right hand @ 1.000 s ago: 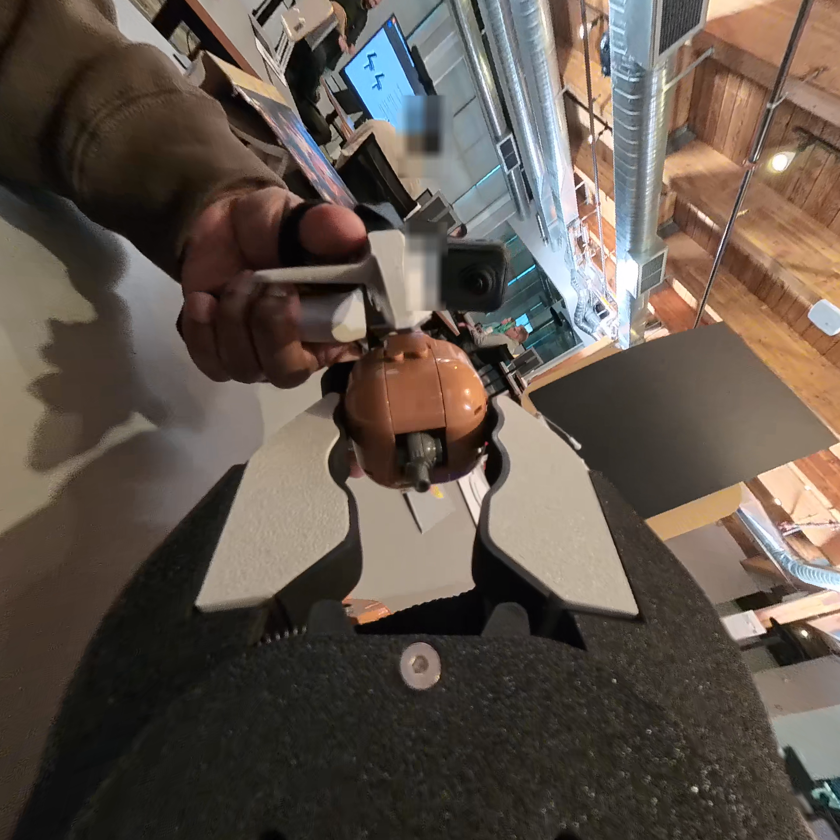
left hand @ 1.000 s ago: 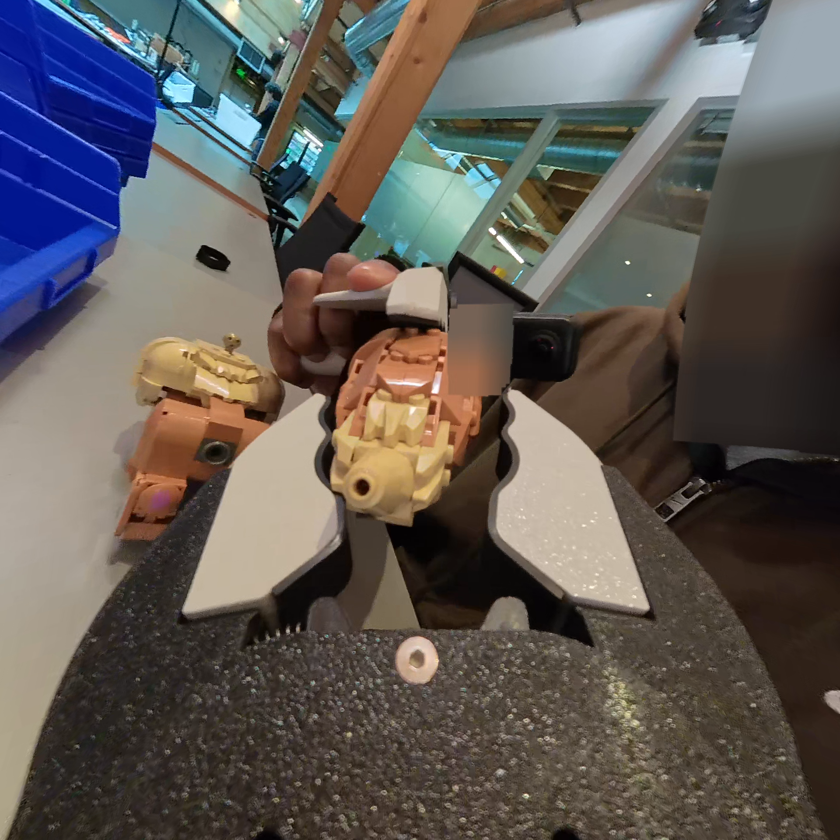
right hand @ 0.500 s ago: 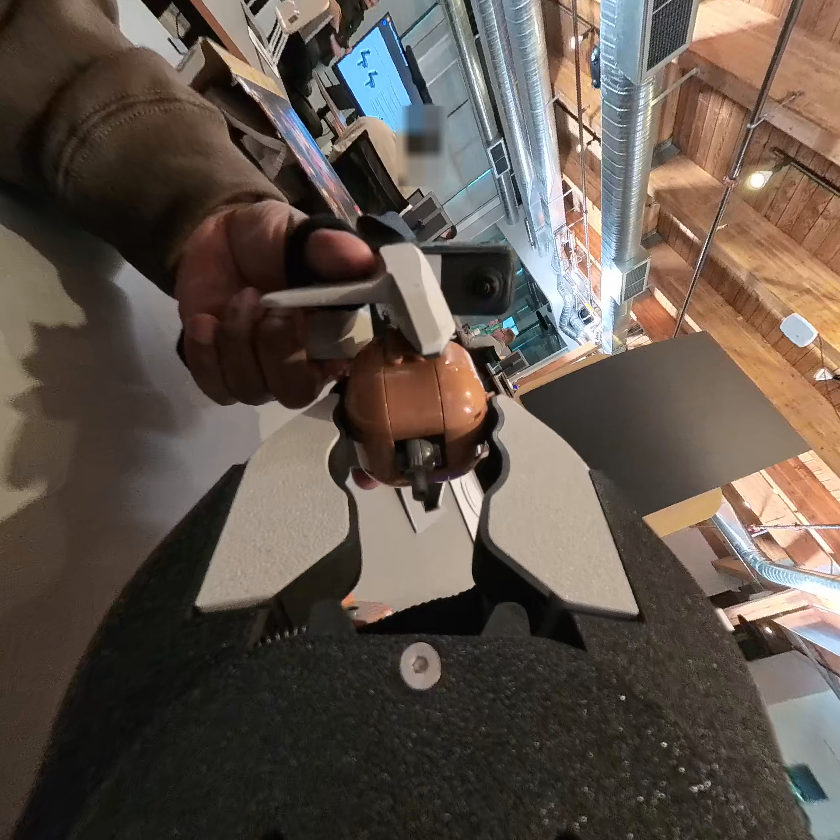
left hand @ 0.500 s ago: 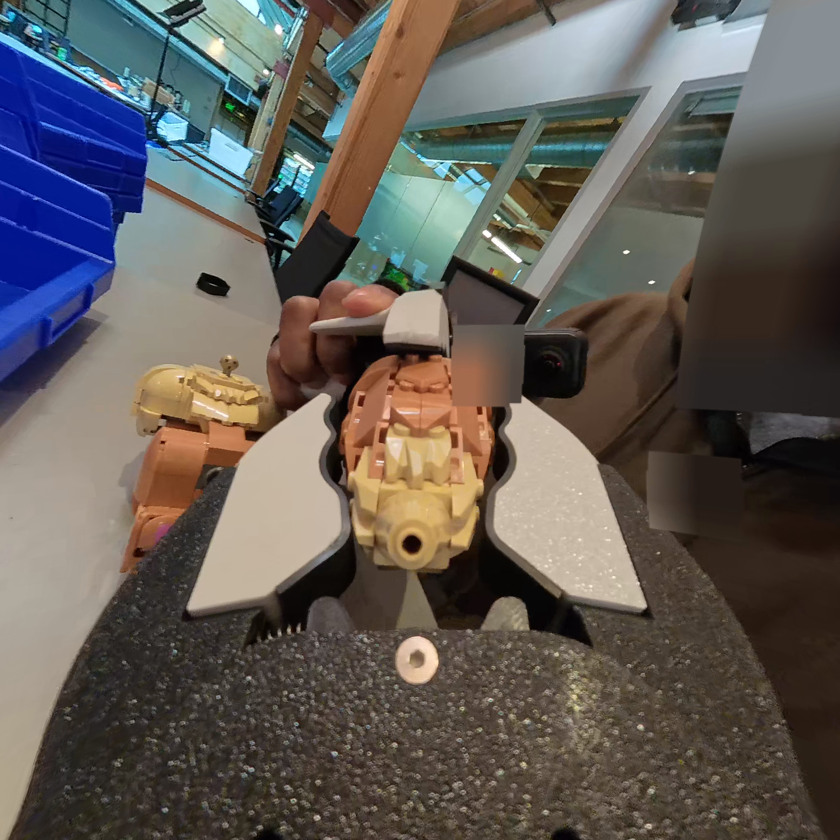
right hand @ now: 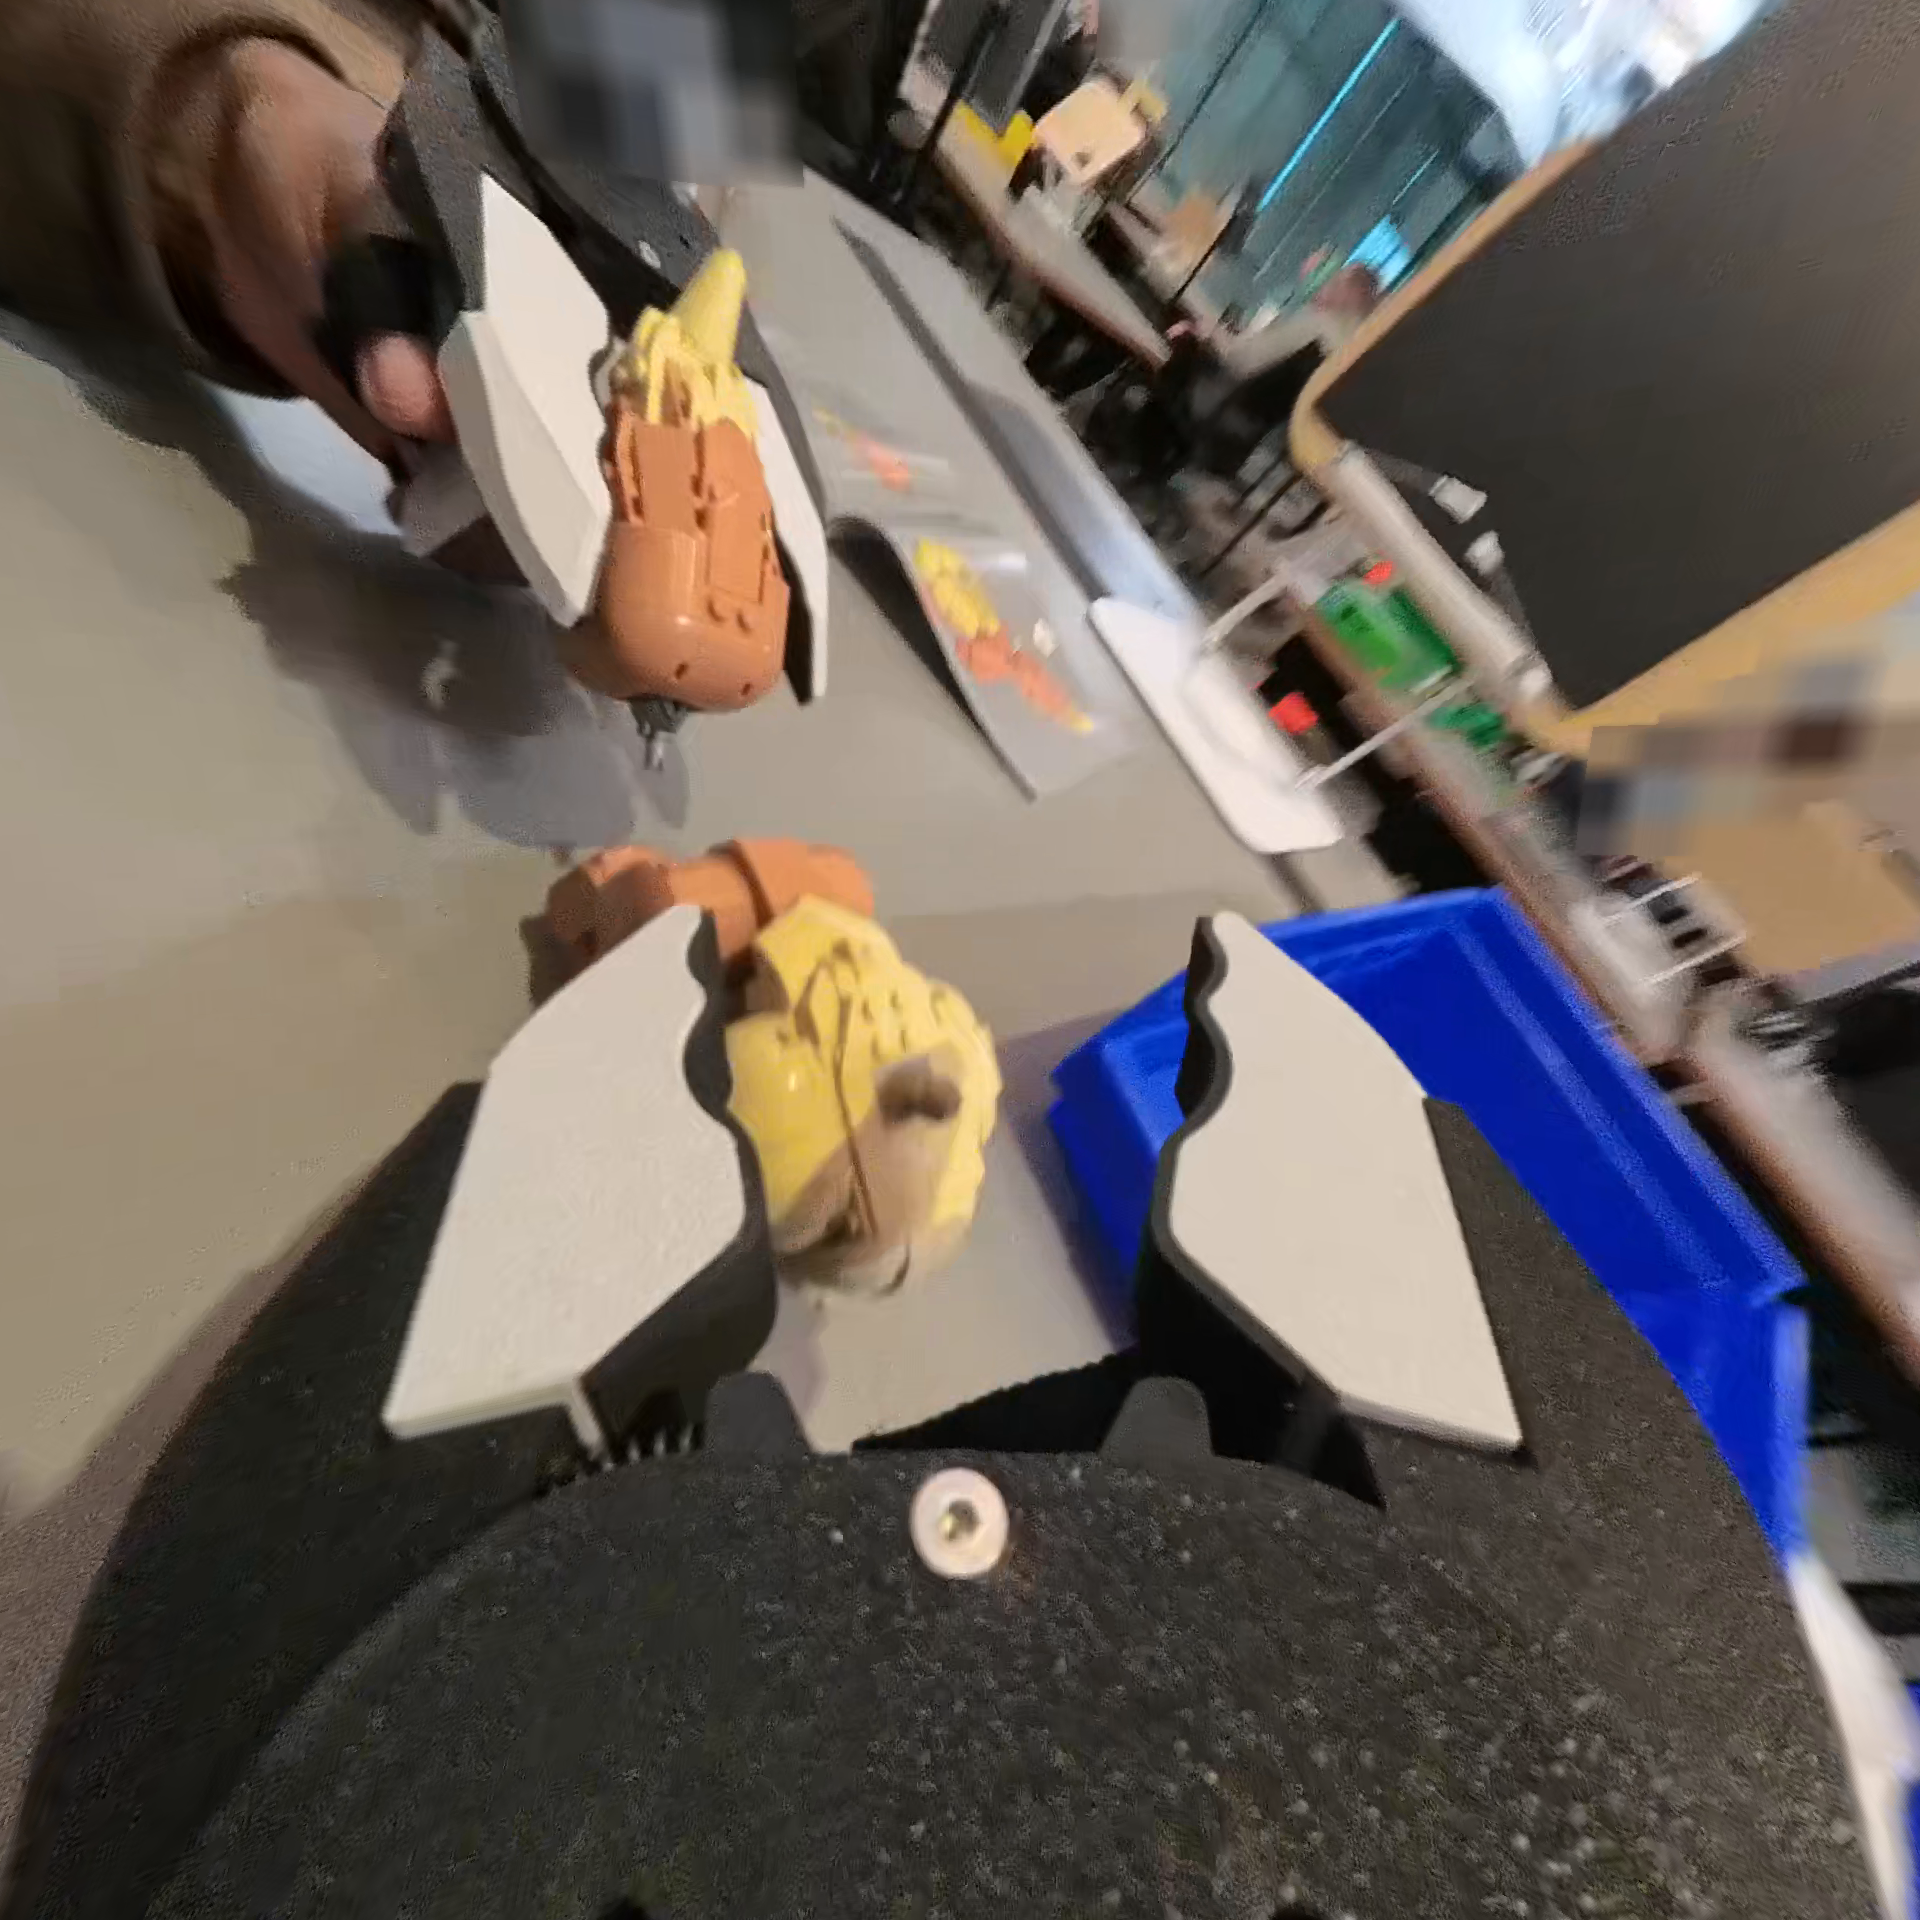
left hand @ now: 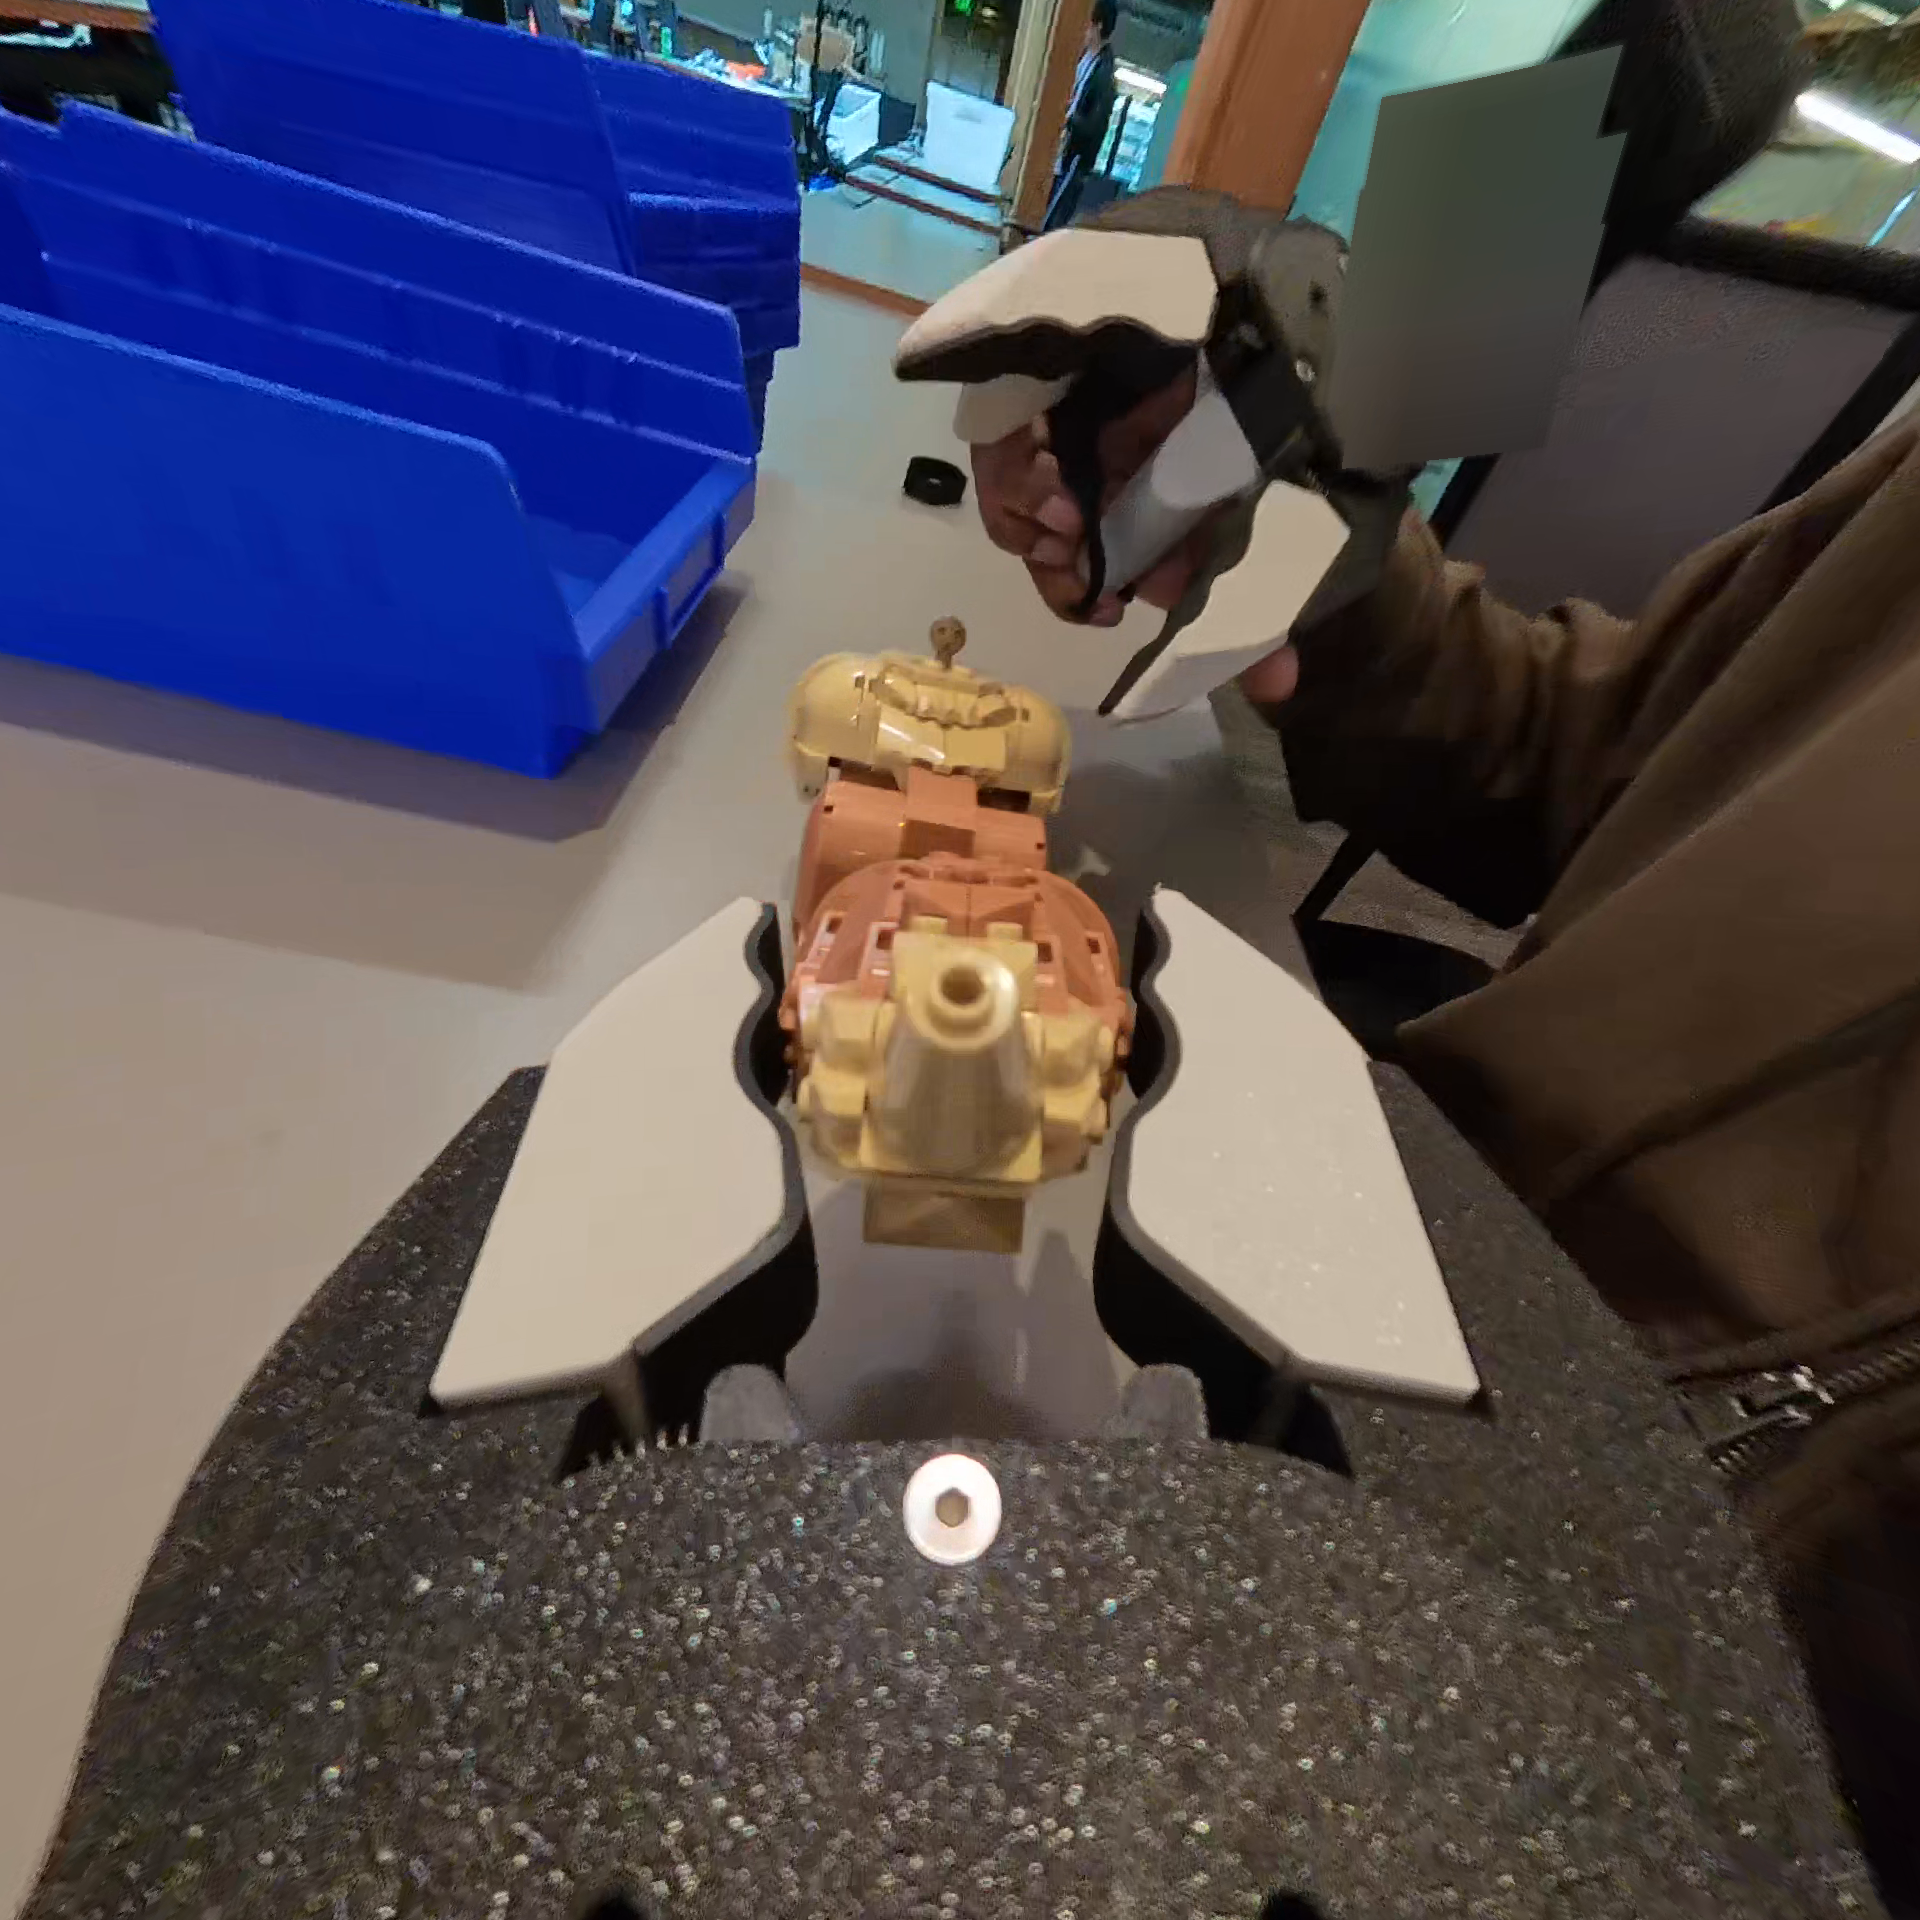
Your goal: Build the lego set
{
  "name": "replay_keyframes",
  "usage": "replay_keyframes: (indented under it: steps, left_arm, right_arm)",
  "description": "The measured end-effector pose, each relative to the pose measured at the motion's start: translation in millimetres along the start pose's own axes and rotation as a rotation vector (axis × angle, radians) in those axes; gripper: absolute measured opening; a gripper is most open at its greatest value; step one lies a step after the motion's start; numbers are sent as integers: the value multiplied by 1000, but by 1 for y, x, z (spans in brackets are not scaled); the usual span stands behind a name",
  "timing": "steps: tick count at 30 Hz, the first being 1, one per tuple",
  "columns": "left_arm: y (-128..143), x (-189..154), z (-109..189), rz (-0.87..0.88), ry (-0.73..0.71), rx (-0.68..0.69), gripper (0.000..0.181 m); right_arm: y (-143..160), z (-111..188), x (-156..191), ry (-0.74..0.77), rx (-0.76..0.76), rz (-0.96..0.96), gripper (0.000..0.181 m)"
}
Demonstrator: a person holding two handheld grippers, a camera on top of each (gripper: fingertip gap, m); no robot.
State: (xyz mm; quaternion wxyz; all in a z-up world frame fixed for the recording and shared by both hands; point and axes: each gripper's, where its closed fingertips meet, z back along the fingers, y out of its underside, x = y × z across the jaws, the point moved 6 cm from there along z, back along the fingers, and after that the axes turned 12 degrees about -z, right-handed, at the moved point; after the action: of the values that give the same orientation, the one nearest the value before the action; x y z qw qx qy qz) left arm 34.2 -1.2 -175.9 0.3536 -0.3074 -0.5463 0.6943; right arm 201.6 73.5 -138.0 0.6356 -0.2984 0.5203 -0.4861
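My left gripper [left hand: 951,1049] clamps the brown-and-tan limb [left hand: 951,1023], socket toward me, lined up over the body [left hand: 930,758] lying on the bench [left hand: 260,987]; my right gripper [right hand: 951,1049] spread wide, empty, free to steady it.

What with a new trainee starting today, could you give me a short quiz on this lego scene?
1. True or false: the right gripper is shut on a piece.
2. What does the left gripper hold? A: a red cup. B: the brown-and-tan lego piece. C: nothing.
3. What colour are the bins in the left wrist view?

Key: 1 false, it is open and empty. 2 B. 3 blue.
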Motion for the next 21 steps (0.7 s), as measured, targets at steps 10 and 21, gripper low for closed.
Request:
replay_keyframes:
  steps: [10,21]
  left_arm:
    - [-2,3,-17,-37,-14,-58,65]
    - [-5,8,-27,-32,-35,-87,65]
  right_arm:
    - [56,-11,-11,-421,140,-322,115]
    - [62,-41,-2,-542,184,-334,130]
